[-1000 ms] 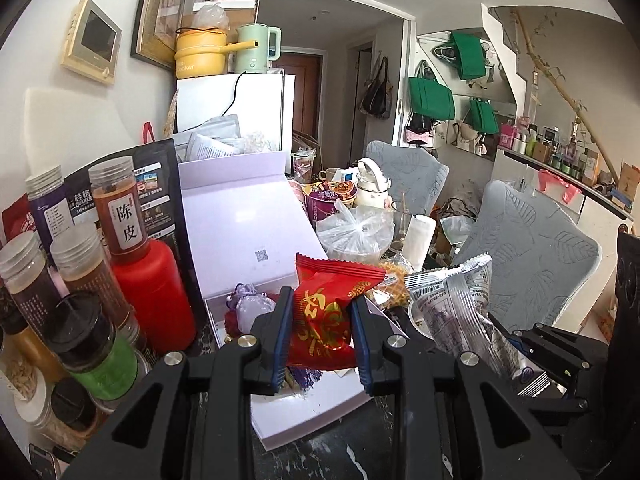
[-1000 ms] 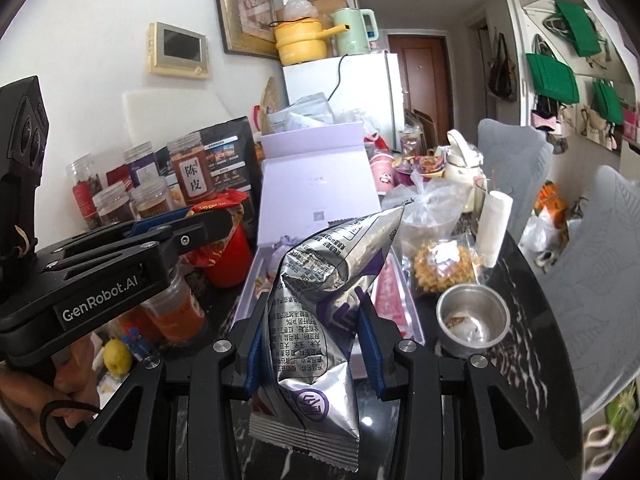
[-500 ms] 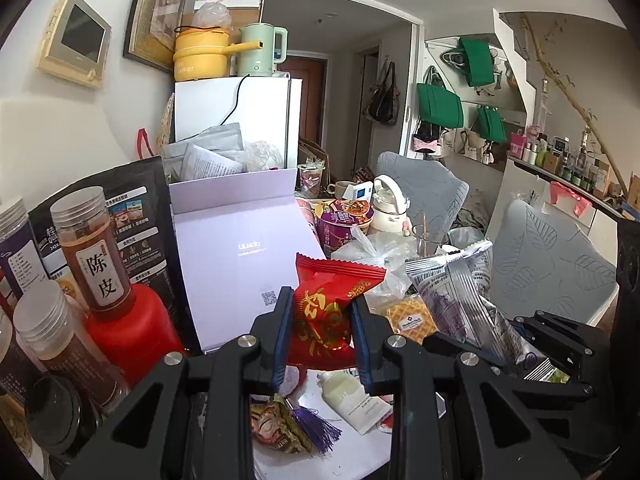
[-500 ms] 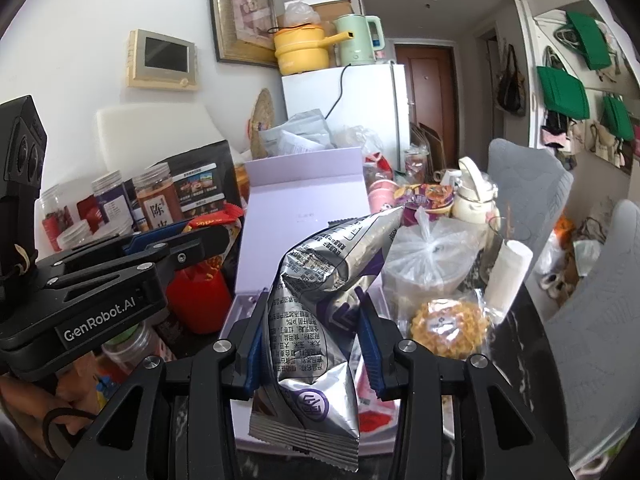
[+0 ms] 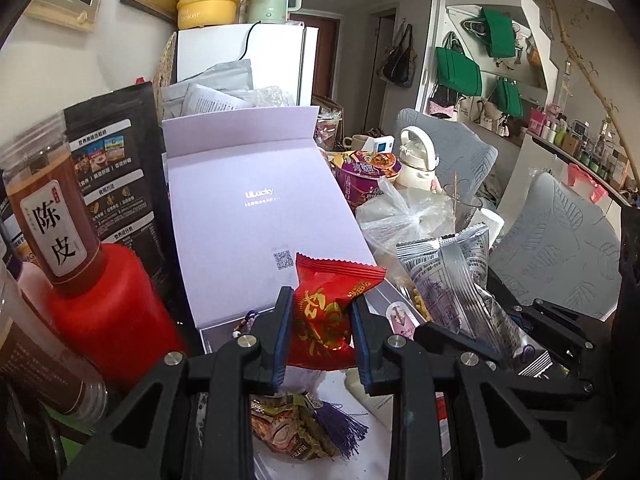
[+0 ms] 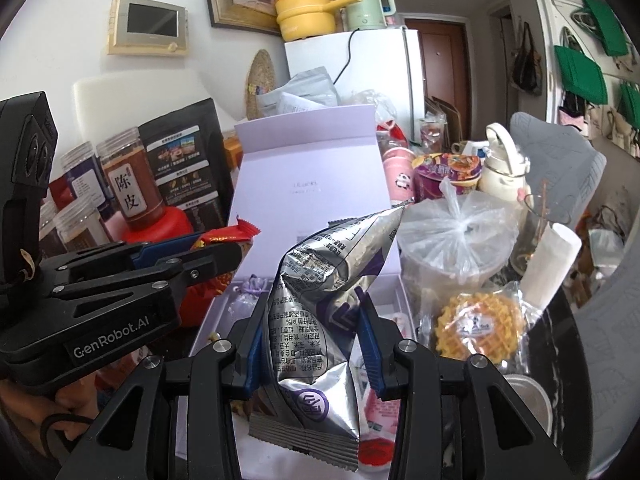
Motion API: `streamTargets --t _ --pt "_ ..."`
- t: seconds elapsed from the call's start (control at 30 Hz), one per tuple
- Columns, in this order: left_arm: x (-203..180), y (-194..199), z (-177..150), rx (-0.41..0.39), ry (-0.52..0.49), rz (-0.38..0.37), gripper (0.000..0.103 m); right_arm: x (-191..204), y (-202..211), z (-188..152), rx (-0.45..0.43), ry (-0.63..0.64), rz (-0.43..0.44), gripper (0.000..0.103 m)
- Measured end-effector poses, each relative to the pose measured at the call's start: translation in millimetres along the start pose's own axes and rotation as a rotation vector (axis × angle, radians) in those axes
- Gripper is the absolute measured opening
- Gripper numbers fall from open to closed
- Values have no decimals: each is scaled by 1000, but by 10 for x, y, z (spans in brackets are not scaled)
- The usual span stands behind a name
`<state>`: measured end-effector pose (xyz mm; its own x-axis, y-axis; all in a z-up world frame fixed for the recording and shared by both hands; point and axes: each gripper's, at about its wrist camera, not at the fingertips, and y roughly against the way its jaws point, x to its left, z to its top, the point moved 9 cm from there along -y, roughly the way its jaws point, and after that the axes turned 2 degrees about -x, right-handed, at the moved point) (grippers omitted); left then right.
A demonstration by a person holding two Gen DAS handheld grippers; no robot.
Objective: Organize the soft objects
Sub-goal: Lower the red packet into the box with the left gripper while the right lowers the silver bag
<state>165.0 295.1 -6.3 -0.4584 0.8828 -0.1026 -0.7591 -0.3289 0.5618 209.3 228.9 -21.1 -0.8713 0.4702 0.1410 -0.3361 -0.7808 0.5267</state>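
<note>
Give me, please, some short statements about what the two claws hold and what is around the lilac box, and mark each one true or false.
1. The left claw is shut on a red snack packet. True.
2. The right claw is open and holds nothing. False: it is shut on a silver snack bag.
3. The lilac box has its lid standing open. True.
4. The jar with the Chinese label stands on a green container. False: it rests on a red container.
5. A yellow pot sits on top of the white fridge. True.
</note>
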Motion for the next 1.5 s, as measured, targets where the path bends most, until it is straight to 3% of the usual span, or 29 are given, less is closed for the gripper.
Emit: streamTargets --t 0.8,1.5 --pt "41 -261 -758 180 66 54 27 -62 -230 -638 133 5 45 40" --pt "-17 -473 -1030 258 41 71 27 -145 -424 -917 215 27 1 42"
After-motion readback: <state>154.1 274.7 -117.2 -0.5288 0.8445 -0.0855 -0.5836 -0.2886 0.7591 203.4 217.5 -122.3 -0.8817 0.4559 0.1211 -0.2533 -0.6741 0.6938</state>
